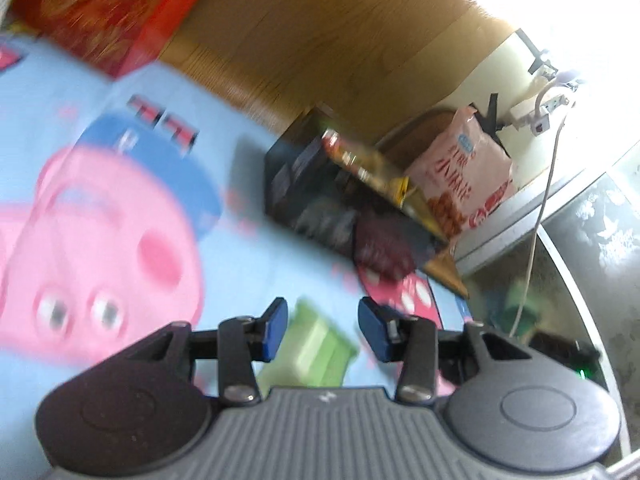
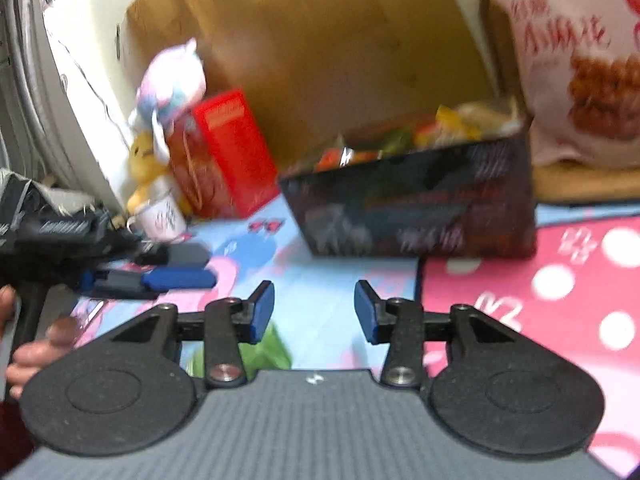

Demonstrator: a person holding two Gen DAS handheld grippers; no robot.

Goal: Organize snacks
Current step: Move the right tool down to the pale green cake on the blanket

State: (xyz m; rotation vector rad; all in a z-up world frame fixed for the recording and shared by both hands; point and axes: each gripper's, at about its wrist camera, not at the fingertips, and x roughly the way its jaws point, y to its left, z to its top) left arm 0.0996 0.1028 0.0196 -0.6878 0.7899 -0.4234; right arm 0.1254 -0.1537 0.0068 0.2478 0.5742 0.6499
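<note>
Snacks being gathered in a dark cardboard box (image 2: 416,204)

Both the left gripper (image 1: 322,330) and right gripper (image 2: 314,312) are being held spread and empty over a glossy cartoon mat (image 2: 328,292); crinkly wrappers (image 2: 420,136) are being kept heaped inside the rectangular box.

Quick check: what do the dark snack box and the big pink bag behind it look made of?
Dark box: seems printed cardboard, flat stiff walls and crisp corners; blur hides the finish. Pink bag: likely glossy plastic film, with soft crumpled sides and bright sheen.
</note>
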